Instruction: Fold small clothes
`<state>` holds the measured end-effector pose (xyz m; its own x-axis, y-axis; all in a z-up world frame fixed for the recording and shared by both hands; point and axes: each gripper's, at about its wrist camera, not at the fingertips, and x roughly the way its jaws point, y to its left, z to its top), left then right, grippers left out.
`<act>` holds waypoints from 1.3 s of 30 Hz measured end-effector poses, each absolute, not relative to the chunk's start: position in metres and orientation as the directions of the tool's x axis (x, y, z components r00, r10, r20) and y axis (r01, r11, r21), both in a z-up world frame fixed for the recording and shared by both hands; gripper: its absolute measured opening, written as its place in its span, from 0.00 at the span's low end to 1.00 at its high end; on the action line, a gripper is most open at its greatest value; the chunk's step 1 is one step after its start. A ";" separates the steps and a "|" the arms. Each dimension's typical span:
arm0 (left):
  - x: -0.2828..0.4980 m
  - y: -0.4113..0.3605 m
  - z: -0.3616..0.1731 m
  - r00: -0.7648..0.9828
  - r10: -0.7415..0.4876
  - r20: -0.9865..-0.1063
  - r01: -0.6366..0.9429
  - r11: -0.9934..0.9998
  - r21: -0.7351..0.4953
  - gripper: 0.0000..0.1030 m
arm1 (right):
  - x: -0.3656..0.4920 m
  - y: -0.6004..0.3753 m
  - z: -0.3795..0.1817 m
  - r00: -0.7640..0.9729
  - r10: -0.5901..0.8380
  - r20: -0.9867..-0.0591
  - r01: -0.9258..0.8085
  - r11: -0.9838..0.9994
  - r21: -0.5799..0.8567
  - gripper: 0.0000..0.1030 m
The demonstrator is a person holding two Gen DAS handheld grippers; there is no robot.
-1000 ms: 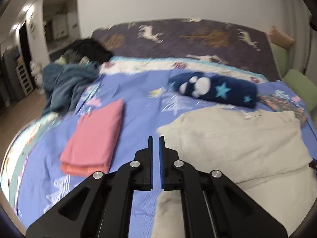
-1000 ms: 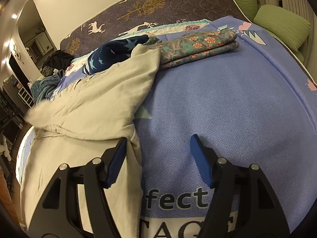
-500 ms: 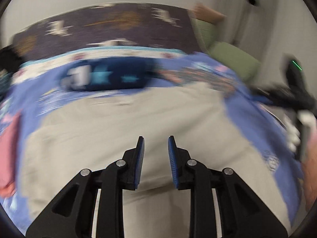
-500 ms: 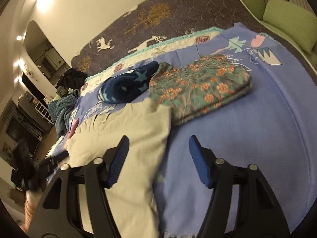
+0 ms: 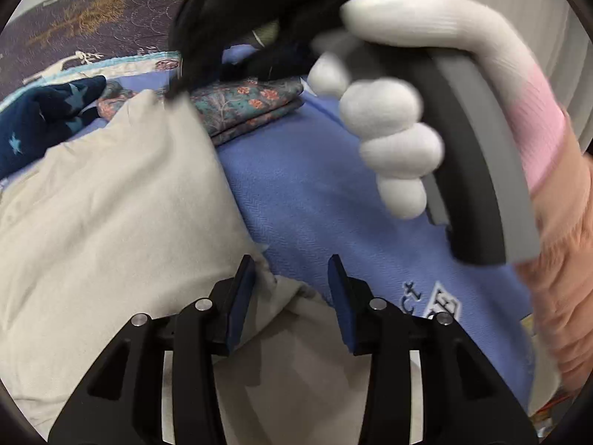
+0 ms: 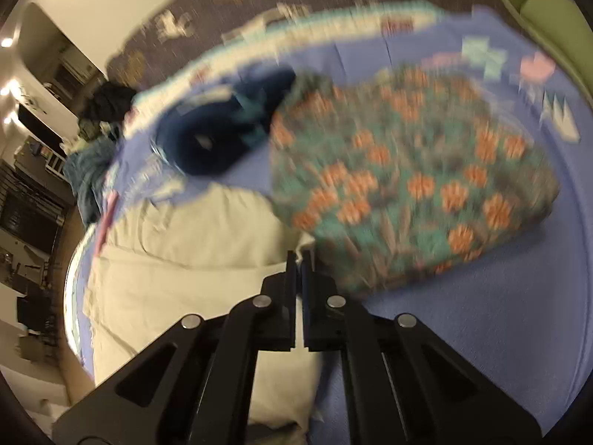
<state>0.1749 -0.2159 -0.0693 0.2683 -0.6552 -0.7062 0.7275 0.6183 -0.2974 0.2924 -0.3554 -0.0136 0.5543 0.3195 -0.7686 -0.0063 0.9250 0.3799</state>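
Cream garment [image 5: 111, 200] lies on blue bedspread [image 5: 318, 185], soft & floppy; right gripper [image 6: 298, 259] just closing, pinched on its far corner by floral stack [image 6: 411, 185]; left gripper [image 5: 292, 270] just opening, straddling near edge; grab hems/corners, prob. light.

Home bedroom: bed [image 5: 333, 185] with patterned blanket, folded clothes [image 5: 248, 107]

A blue bedspread [image 5: 318, 185] covers the bed, with dark printed lettering [image 5: 430, 300] near its front edge. Along the far edge runs a dark purple blanket [image 5: 92, 11] patterned with deer and trees, bordered by a pale, teal-trimmed strip [image 6: 333, 29]. A green cushion [image 6: 556, 7] sits past the far right corner. Off the left edge, a dim room with shelving [image 6: 26, 200] and ceiling lights [image 6: 7, 42].
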 end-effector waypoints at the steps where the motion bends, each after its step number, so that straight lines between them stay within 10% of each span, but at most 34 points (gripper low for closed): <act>1: 0.175 -0.216 -0.071 0.264 -0.660 -0.704 0.724 0.618 -0.307 0.39 | 0.285 -0.352 -0.002 0.605 0.279 -0.746 -0.012 0.940 0.342 0.02; 5: 0.172 -0.223 -0.071 0.253 -0.655 -0.712 0.737 0.607 -0.296 0.50 | 0.296 -0.360 -0.028 0.586 -0.123 -0.801 0.179 0.984 -0.021 0.00; 9: 0.155 -0.204 -0.057 0.278 -0.650 -0.707 0.738 0.616 -0.275 0.51 | 0.264 -0.391 -0.042 0.597 0.083 -0.798 0.189 0.952 0.240 0.00; 21: 0.094 0.063 -0.010 0.658 -0.303 -0.690 0.340 0.936 -0.088 0.53 | 0.050 -0.370 -0.045 0.615 0.269 -0.741 -0.047 0.951 0.306 0.36; 25: 0.071 0.128 -0.012 0.700 -0.197 -0.686 0.184 0.978 -0.093 0.76 | 0.019 -0.357 -0.052 0.608 0.348 -0.713 -0.083 0.922 0.379 0.37; 39: -0.021 0.181 -0.054 0.542 -0.337 -0.770 0.222 0.941 -0.256 0.76 | -0.077 -0.353 -0.070 0.576 0.480 -0.661 -0.075 0.837 0.542 0.37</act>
